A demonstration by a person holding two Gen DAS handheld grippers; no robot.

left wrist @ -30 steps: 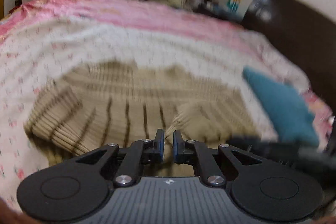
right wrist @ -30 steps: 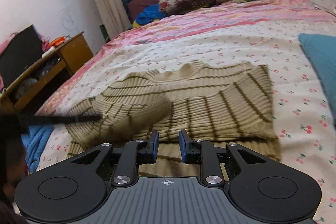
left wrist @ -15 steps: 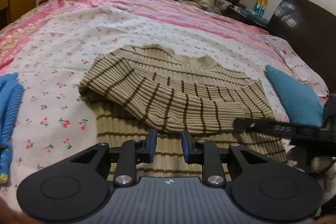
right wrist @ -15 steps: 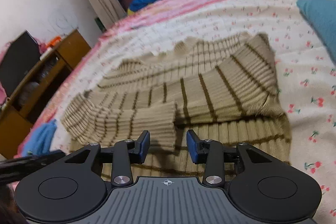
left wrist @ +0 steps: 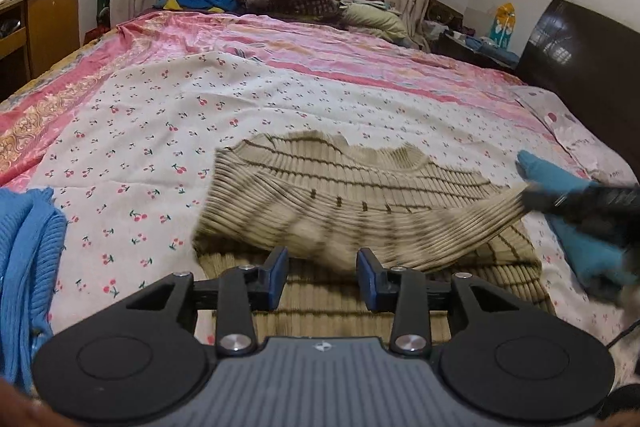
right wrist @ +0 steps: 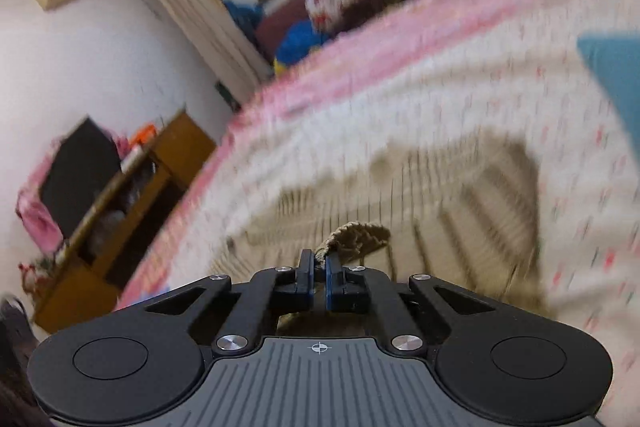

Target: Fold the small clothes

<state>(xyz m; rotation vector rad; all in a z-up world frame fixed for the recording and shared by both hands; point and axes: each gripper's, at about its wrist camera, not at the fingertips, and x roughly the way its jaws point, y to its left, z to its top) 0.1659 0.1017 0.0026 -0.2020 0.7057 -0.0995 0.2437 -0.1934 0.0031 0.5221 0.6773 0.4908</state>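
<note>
The right tongs [right wrist: 319, 269] pinched a sleeve cuff of the soft, limp striped sweater [left wrist: 360, 211] on the bed [left wrist: 160, 107], best gripped at its edges, while the left tongs [left wrist: 322, 277] gaped empty.

A beige ribbed sweater with dark stripes [left wrist: 360, 203] lies partly folded on the bed, one sleeve lifted rightward.

Nothing readable from either of my wrist cams, honestly. The colourful orange-and-teal carton [left wrist: 503, 26] by the dark wooden headboard [left wrist: 580, 67] has print on it, but it's too small to make out. No labels, brands or numbers anywhere else.
</note>
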